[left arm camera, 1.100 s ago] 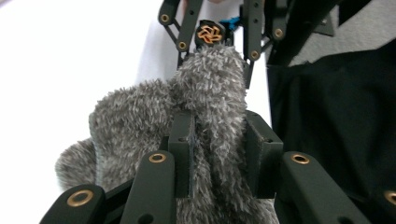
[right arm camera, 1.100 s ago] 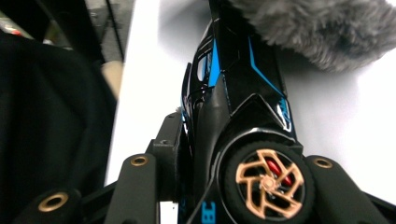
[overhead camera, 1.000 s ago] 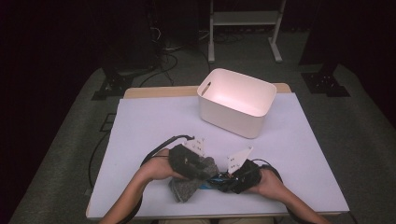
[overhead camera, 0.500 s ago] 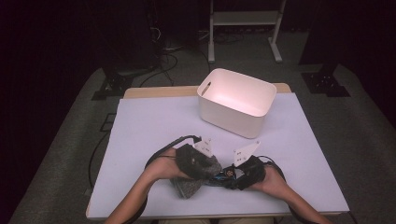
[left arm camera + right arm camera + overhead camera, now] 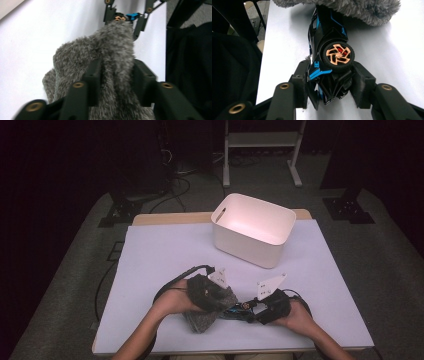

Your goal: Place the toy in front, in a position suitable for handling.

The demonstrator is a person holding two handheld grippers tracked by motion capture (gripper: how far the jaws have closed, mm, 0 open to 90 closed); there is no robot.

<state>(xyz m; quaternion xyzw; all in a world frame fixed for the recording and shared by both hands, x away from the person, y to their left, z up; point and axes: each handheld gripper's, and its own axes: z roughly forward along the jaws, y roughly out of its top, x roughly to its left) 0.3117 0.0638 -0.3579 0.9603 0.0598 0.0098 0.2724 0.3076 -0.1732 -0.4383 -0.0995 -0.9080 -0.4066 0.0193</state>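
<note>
A grey fuzzy cloth [image 5: 110, 57] bulges between the jaws of my left gripper [image 5: 117, 71], which is shut on it; the jaws have just been closing on it. In the high view the cloth [image 5: 202, 321] hangs to the table under the left gripper [image 5: 225, 301] near the front edge. My right gripper [image 5: 329, 72] is shut on a black and blue toy car [image 5: 329, 37] with orange wheels, tilted on its side; its jaws have also just been closing. The car's front end touches the cloth [image 5: 362, 7]. In the high view the right gripper [image 5: 250, 310] faces the left one, the car [image 5: 239, 311] between them.
A white plastic bin [image 5: 245, 250] stands open at the back right of the white-covered table [image 5: 160, 255]. Cables loop from both grippers near the front edge. A person's forearms come in from the bottom. A dark floor with stands surrounds the table.
Both hands have shifted slightly to the right, the right one a bit more. Cloth and car stay in the same grips.
</note>
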